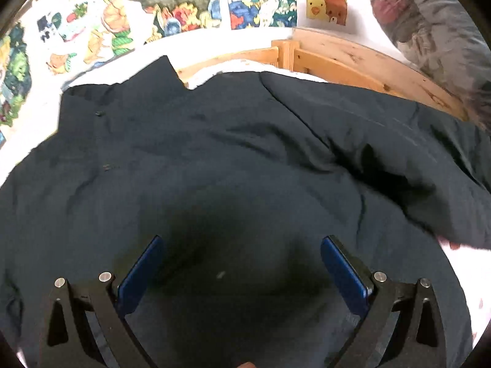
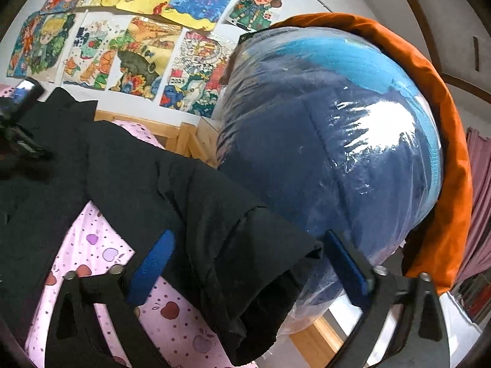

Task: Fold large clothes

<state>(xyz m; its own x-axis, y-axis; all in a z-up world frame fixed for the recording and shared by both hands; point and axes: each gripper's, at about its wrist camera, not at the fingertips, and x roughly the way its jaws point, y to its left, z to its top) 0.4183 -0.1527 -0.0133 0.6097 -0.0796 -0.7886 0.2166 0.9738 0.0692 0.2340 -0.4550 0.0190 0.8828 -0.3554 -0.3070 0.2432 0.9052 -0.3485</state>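
On the far left, colourful drawings point(image 1: 172, 3) hang on the white wall above the bed. A big dark coat point(image 1: 214, 141) lies spread across the pink apple sheet point(image 2: 101, 245), almost covering it. The left gripper point(image 1: 242, 263) hangs over the middle of the coat, pointing down. Its blue pads point(image 1: 141, 273) stand wide apart with nothing between them, only cloth underneath.

Further right, one sleeve point(image 2: 233, 233) of the coat sticks out toward the bed's right end. The right gripper point(image 2: 245, 263) has the sleeve's end between its jaws. They look wide apart, not pinching, and I cannot tell if a pad touches the cloth. Just past the sleeve sits a shiny plastic bag of blue bedding point(image 2: 331, 141), with an orange cloth point(image 2: 442, 159) behind it.

The step now looks like folding that sleeve in. To do it well, grab the cuff firmly, lift it a little, and lay it flat across the coat's middle. The left gripper could press the coat down so it does not slide.
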